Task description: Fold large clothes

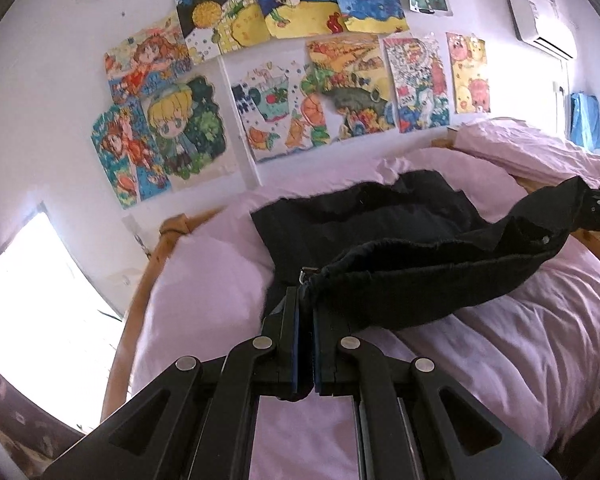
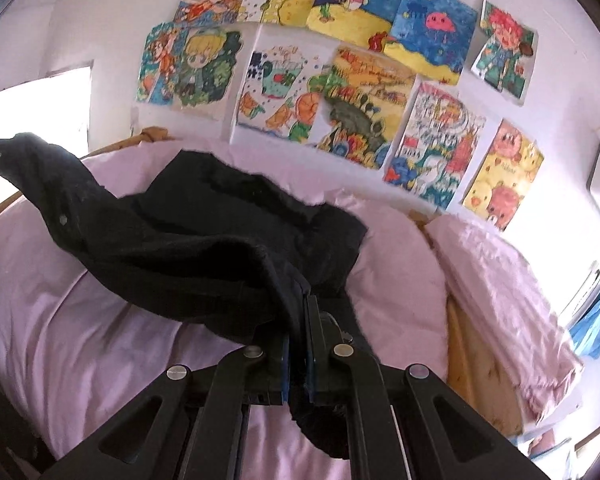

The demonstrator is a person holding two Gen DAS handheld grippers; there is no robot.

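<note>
The black garment (image 1: 380, 220) hangs stretched between both tools above the pink bed (image 1: 540, 320), its far part lying on the bedding in the middle of each frame. The left tool (image 1: 306, 304), at the lower centre of its view, is clenched on one edge beside a small metal zipper pull (image 1: 303, 274). The right tool (image 2: 304, 312) is clenched on the other edge, fabric bunched between and below its fingers. Drawings (image 2: 340, 80) cover the white wall above the bed.

black garment (image 1: 380, 232): matt cloth | bed sheet (image 1: 520, 340): smooth pink cloth | bed frame (image 1: 139, 300): wood | wall drawings (image 1: 340, 80): paper
</note>
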